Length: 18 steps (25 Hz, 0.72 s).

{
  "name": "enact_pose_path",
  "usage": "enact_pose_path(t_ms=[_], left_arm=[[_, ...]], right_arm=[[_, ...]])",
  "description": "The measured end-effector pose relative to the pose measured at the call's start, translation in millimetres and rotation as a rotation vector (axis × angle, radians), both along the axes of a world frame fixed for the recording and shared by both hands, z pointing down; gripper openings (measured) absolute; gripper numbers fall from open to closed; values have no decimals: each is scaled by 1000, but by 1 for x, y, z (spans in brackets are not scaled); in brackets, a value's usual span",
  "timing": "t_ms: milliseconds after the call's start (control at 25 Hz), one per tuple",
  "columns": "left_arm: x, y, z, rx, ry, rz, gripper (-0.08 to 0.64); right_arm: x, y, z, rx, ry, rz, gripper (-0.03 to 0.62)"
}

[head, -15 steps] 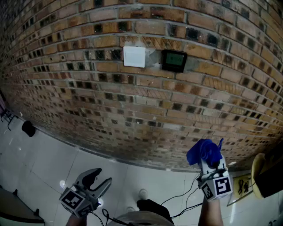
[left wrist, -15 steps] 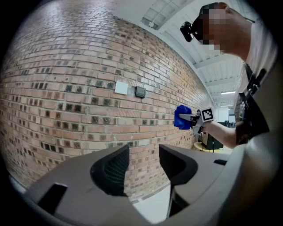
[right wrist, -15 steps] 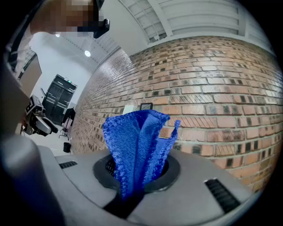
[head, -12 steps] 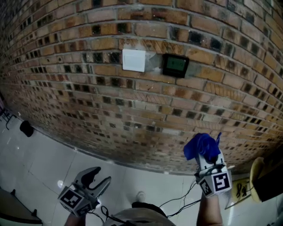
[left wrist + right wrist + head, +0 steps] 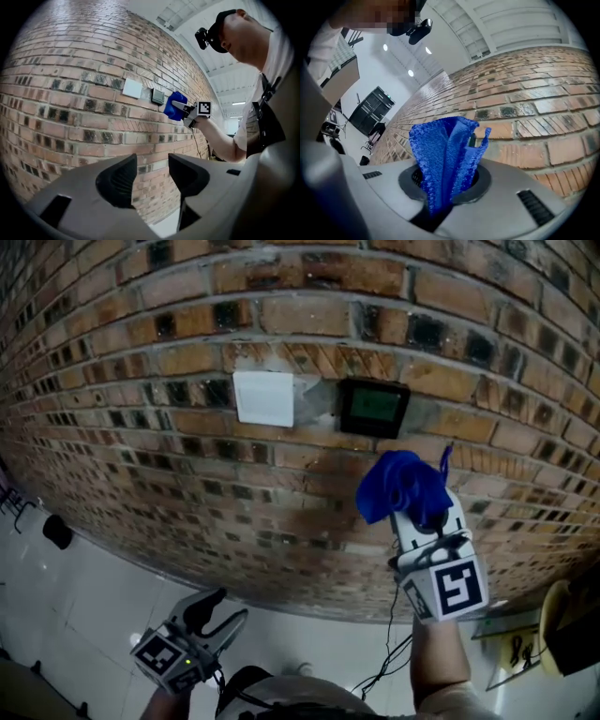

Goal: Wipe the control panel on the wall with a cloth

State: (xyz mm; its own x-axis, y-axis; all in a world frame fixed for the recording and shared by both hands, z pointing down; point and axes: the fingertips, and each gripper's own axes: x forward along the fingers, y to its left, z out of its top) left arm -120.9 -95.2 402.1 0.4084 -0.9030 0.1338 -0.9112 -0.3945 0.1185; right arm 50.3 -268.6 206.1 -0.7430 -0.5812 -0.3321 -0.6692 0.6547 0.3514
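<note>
Control panel (image 5: 373, 407): dark, set in brick wall (image 5: 131, 437) beside white plate (image 5: 263, 397); screen content unreadable. Blue cloth (image 5: 403, 486): bunched, clamped in right gripper (image 5: 422, 514), just below panel, hiding jaw tips; contact with wall unclear. Left gripper (image 5: 220, 617): low, jaws apart, empty.

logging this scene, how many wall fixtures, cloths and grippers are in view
wall fixtures: 2, a white plate and a dark control panel
cloths: 1, a blue cloth
grippers: 2, the left gripper with jaws apart and empty, the right gripper with jaws shut on the cloth
total: 5
</note>
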Motion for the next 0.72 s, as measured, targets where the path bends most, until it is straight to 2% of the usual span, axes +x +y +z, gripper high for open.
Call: enact_pose_path(t_ms=[120,360,440,560,720], left_arm=[[3,-23,-3,11,-21,67,206],[-4,-52,-16,42,-28,157,206],[-6,-55,-16,43,-16,175,206],[-19,-57,-16,37,-8,189,206],[-37,-60,-10,27,-4,197,206]], right_arm=[[-23,-12,-24,40,-4,15,89],[-83,-27,-48,85,87,64,89],[-91,-32,-53,97,93,85,89],[-74,-39,-58,83,66,149,89],[-22,-52,-56,64,67,284,89]])
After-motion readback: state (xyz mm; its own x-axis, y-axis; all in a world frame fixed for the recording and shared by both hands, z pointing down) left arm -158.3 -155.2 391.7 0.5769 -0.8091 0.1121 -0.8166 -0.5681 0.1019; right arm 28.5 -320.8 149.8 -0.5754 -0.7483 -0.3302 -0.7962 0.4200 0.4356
